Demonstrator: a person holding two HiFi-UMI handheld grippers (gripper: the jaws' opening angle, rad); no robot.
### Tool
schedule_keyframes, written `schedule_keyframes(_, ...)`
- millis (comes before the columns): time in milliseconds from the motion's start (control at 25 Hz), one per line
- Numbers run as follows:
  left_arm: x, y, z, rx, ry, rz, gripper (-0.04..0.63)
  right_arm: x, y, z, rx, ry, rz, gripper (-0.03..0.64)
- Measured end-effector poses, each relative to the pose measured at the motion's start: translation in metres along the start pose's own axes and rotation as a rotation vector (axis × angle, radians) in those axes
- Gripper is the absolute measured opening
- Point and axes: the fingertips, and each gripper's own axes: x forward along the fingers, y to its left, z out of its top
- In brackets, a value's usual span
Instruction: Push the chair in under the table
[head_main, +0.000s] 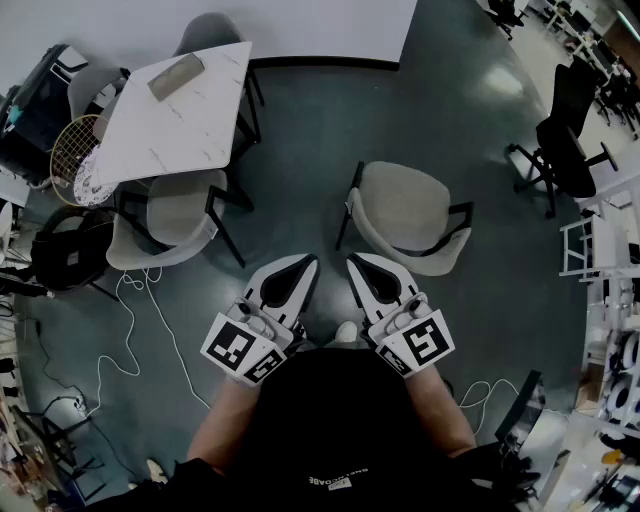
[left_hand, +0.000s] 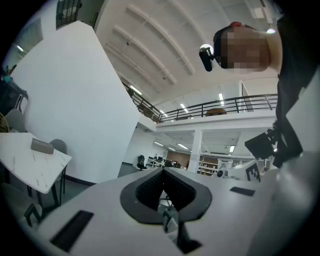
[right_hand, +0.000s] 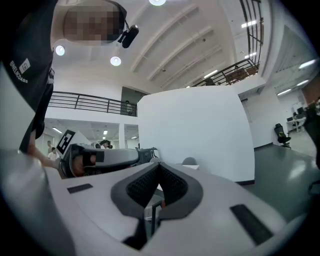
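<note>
**Beige chair stands clear of the table, both tools closed**

Beige and black-legged, the chair (head_main: 408, 212) stands alone on the grey floor (head_main: 320, 130), just ahead of the two grippers. Its curved back is on the side nearer the person and its seat on the far side. It is well apart from the table (head_main: 175, 115), whose white marbled top lies up and to the left in the head view. A second chair (head_main: 165, 222) of the same kind sits at that table's near edge, partly under the top. A grey block (head_main: 176, 76) lies on the table, and a racket (head_main: 72, 150) rests beside its left edge. A white cable (head_main: 135, 335) trails over the floor at the left, and a black office chair (head_main: 565, 125) stands far to the right.

The left gripper (head_main: 304, 263) and right gripper (head_main: 358, 262) are held level, side by side, touching nothing. In each gripper view the jaws are pressed together with nothing between them.

The marker cubes (head_main: 243, 350) carry black-and-white square patterns, no words. The black shirt (head_main: 330, 440) has small white print at the hem, too small to read
</note>
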Motion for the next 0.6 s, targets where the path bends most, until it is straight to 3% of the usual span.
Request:
schedule_keyframes(200,0.0001,-0.0023,0.0091,-0.177,-0.046,-0.092,0.003,0.0000,0.0001,0.0019,0.006,0.005,0.000,0.012)
schedule_keyframes(360,-0.0025,-0.0071,0.0072,-0.239,-0.040,-0.215,0.002,0.0005,0.0004,0.0019,0.012,0.008,-0.015,0.012)
schedule_keyframes(480,-0.0067,-0.0096,0.0108,-0.245,-0.065,-0.281,0.000,-0.0002,-0.0011,-0.0003,0.018,0.017,-0.033,0.012)
schedule_keyframes(600,-0.0088,-0.0026,0.0120,-0.192,-0.053,-0.265,0.000,0.0033,-0.0010,-0.0018,0.025,0.024,-0.046,0.012)
